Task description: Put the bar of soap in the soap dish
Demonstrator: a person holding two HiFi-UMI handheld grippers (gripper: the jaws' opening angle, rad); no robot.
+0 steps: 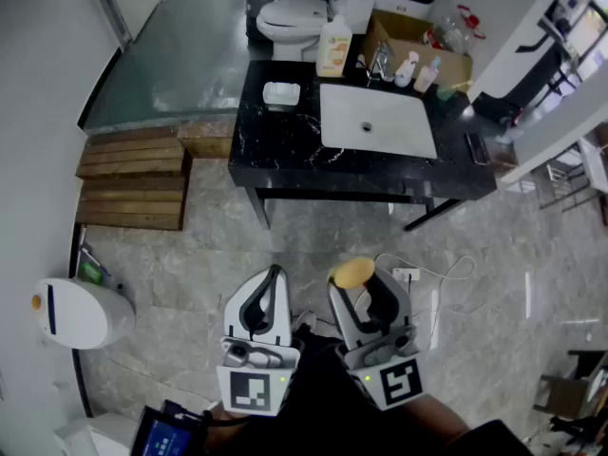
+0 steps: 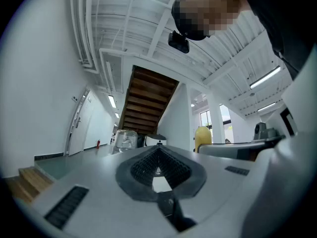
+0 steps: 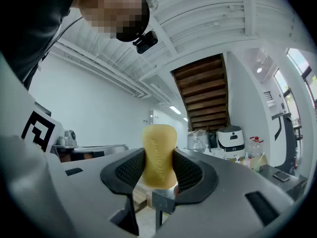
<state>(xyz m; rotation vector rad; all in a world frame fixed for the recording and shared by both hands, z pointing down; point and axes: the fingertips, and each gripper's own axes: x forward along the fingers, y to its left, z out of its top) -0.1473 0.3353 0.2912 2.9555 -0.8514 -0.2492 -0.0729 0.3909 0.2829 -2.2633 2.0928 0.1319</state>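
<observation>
Grey stone floor [image 1: 494, 283] fills most of the head view, with a black marble worktop [image 1: 285, 145] on thin legs standing at the far side. A white sink [image 1: 378, 120] is set into the worktop. The white soap dish [image 1: 281, 93] sits on the worktop's left part, just beside the sink. A toilet [image 1: 293, 15] stands behind the worktop, a pale bottle [image 1: 334, 47] stands at its back edge and a cardboard box [image 1: 418, 41] sits beyond the tap. Wooden steps [image 1: 133, 179] lie to the left and a white cable [image 1: 427, 272] trails on the floor. Both grippers are held low and close to the person's body, side by side, pointing roughly level toward the worktop and well apart from it. Left gripper [image 1: 274, 275]: jaws brought together, ribbed pads meeting, nothing between them. Right gripper [image 1: 359, 283]: jaws closed on the bar of soap [image 3: 159, 155], a yellow-tan bar standing upright between the two dark pads. Its rounded top rises above the pads and embossed lettering runs along its near face, too small to read. The bar is thus in the air over the floor, well short of the dish.
</observation>
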